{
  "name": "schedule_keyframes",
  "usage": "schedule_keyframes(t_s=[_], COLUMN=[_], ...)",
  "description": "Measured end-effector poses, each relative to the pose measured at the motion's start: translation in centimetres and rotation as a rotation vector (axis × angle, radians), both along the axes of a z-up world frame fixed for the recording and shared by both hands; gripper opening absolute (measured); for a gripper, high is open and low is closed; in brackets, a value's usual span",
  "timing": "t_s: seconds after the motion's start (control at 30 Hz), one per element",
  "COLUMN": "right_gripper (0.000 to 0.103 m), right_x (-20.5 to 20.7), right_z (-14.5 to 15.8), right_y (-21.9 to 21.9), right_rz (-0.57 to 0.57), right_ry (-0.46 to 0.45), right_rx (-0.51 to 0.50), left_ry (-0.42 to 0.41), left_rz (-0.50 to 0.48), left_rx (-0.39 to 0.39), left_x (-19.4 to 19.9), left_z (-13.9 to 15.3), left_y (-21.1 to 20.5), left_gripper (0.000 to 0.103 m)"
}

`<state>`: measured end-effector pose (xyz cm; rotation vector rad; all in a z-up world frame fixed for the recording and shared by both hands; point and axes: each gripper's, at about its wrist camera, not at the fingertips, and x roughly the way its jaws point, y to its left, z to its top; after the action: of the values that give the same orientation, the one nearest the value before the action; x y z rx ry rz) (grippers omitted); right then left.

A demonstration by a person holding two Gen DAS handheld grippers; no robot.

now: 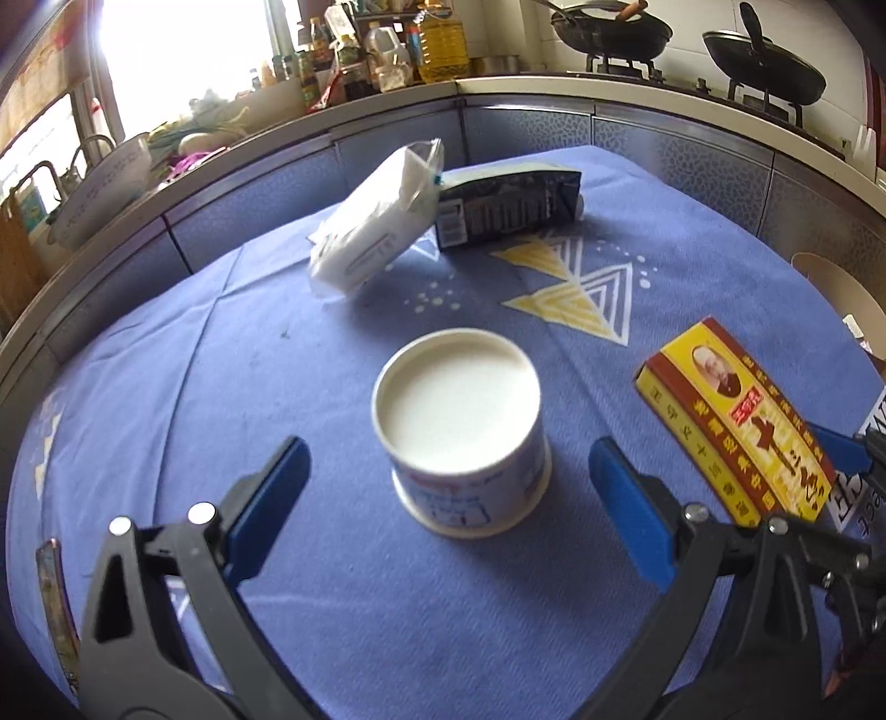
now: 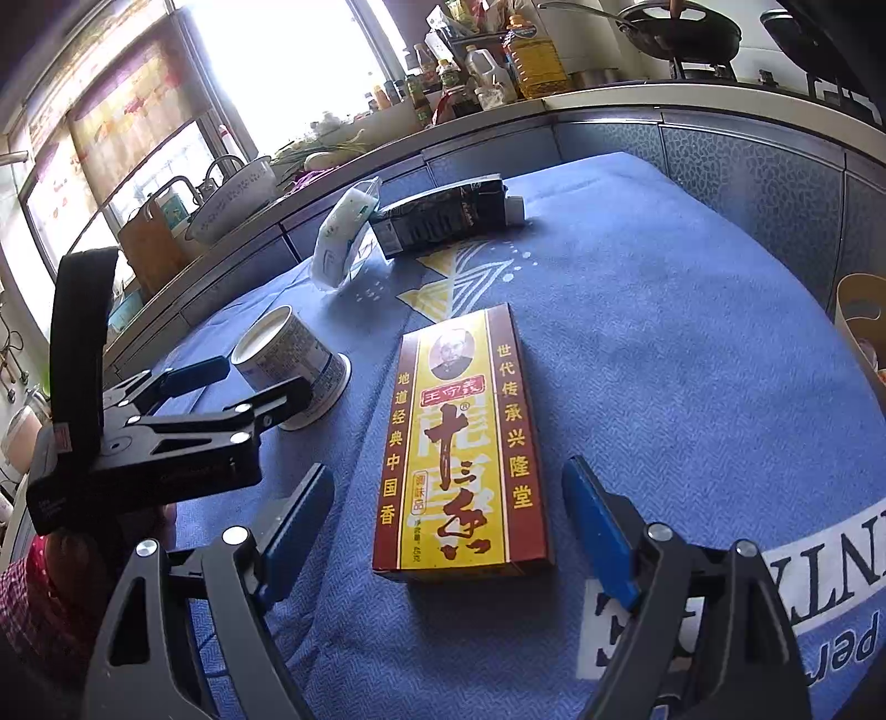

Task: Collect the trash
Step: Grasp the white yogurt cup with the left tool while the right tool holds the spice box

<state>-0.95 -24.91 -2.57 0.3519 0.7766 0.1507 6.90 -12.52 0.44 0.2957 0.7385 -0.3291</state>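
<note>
A white paper cup [image 1: 462, 432] stands upside down on the blue tablecloth [image 1: 221, 360]. My left gripper [image 1: 448, 509] is open, its blue fingers either side of the cup, not touching. A yellow-and-red spice box [image 2: 462, 443] lies flat on the cloth; my right gripper [image 2: 448, 526] is open with its fingers astride the box's near end. The box also shows in the left wrist view [image 1: 736, 432]. Farther back lie a white plastic packet [image 1: 376, 221] and a black carton [image 1: 509, 207]. The left gripper [image 2: 252, 374] shows around the cup [image 2: 290, 360] in the right wrist view.
A tan bin [image 2: 861, 327] stands off the table's right edge, also in the left wrist view [image 1: 836, 299]. Behind the table runs a kitchen counter [image 1: 498, 91] with bottles, a basin [image 1: 105, 183] and woks [image 1: 609, 27]. A phone [image 1: 52, 603] lies at the near left.
</note>
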Motion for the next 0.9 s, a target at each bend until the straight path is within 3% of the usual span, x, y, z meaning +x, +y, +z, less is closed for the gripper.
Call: schedule_keyframes(t_s=[0.1, 0.2, 0.23, 0.9], right_gripper=[0.084, 0.084, 0.084, 0.084], right_x=[0.0, 0.0, 0.0, 0.2], right_z=[0.0, 0.0, 0.0, 0.2], right_y=[0.1, 0.1, 0.1, 0.3], right_rz=[0.001, 0.000, 0.001, 0.003], right_ry=[-0.001, -0.001, 0.000, 0.010], right_rx=[0.000, -0.001, -0.002, -0.021], left_ry=[0.014, 0.040, 0.046, 0.014], left_rz=[-0.003, 0.004, 0.003, 0.029], left_rx=[0.017, 0.013, 0.008, -0.025], left_x=[0.9, 1.3, 1.4, -3.9], left_z=[-0.3, -0.7, -0.9, -1.8], left_y=[-0.8, -0.9, -0.8, 6.4], left_gripper=[0.083, 0.063, 0.061, 0.061])
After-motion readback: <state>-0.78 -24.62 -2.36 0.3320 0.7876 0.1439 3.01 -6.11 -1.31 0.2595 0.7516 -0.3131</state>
